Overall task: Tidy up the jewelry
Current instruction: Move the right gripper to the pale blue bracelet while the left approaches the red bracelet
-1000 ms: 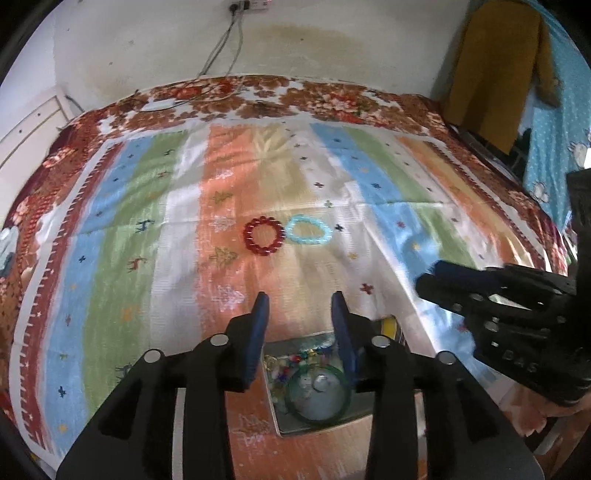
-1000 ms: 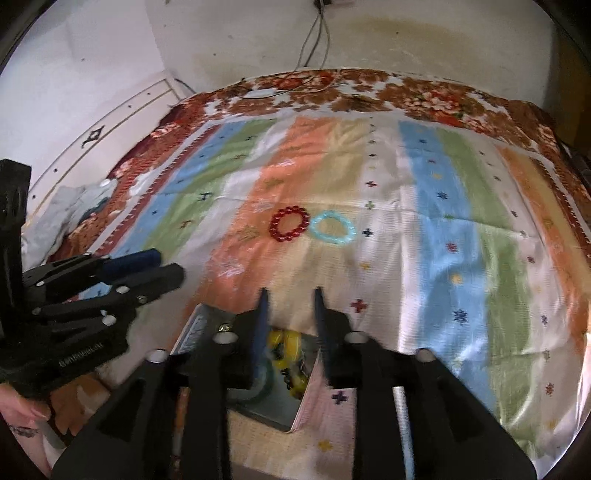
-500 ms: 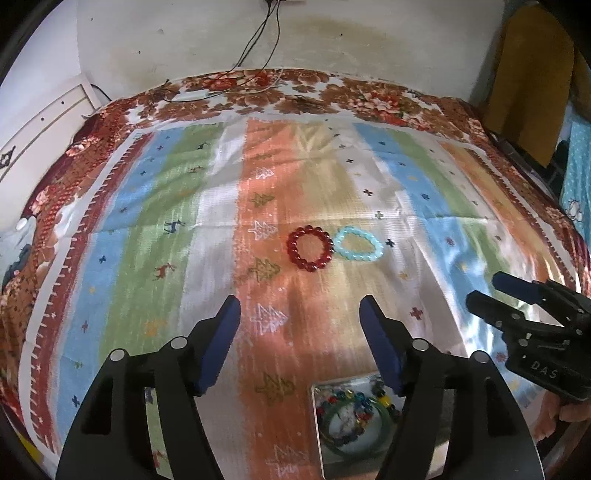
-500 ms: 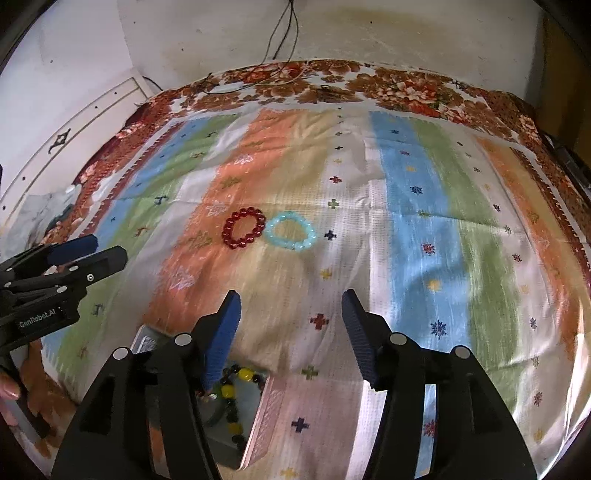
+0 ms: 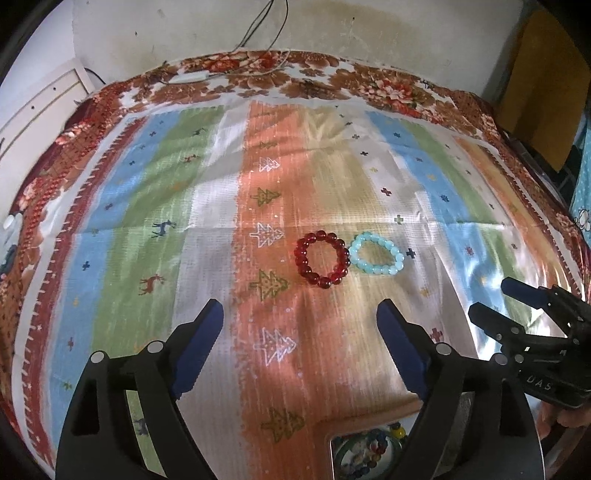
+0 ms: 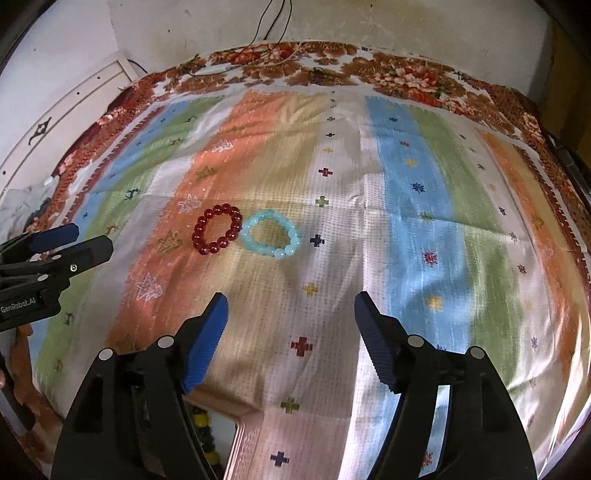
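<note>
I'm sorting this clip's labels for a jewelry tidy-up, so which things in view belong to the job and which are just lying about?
Part of the job:
- red bracelet
- light blue bracelet
- metal box of beads by the near edge
- left gripper, jaws opening, nothing between them
- right gripper, jaws opening, nothing between them

Just lying about:
- striped cloth
- cables on the wall
- white board

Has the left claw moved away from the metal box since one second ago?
Yes. The left claw, opening with nothing between, was over the metal box; now it has gone forward toward the red bracelet, leaving the box at the picture's bottom edge.
</note>
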